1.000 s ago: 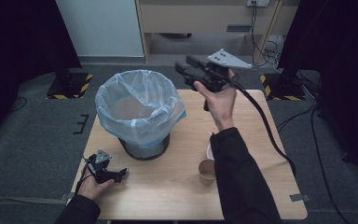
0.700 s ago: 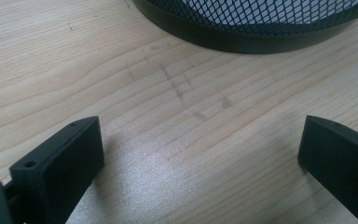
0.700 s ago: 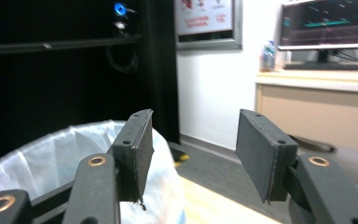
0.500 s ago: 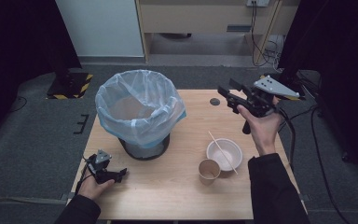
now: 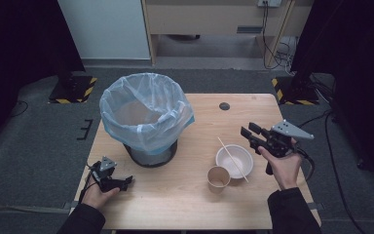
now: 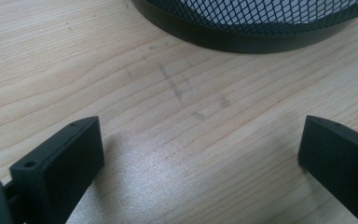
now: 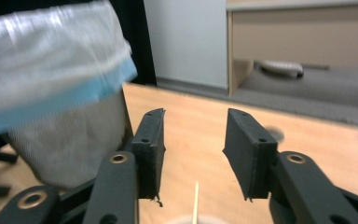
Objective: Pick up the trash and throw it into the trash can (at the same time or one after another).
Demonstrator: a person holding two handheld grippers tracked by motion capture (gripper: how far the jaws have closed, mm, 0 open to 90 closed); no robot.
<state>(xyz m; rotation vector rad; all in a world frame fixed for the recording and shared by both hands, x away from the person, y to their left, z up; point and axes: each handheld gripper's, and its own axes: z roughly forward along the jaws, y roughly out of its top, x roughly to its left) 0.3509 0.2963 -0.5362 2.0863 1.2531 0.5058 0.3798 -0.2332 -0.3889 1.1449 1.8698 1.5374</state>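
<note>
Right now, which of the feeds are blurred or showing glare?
Right gripper view: the white plastic liner of the black mesh bin is motion-smeared and the background is soft. Left gripper view: sharp, with a pale sheen on the light wooden table. High view: evenly lit table, dark surroundings.

High view fixed above the table's (image 5: 185, 204) near edge, facing forward and down, left tongs view low and close over the wood beside the bin's (image 6: 261, 23) base, right tongs view level across the table toward the bin, shared by all three
</note>
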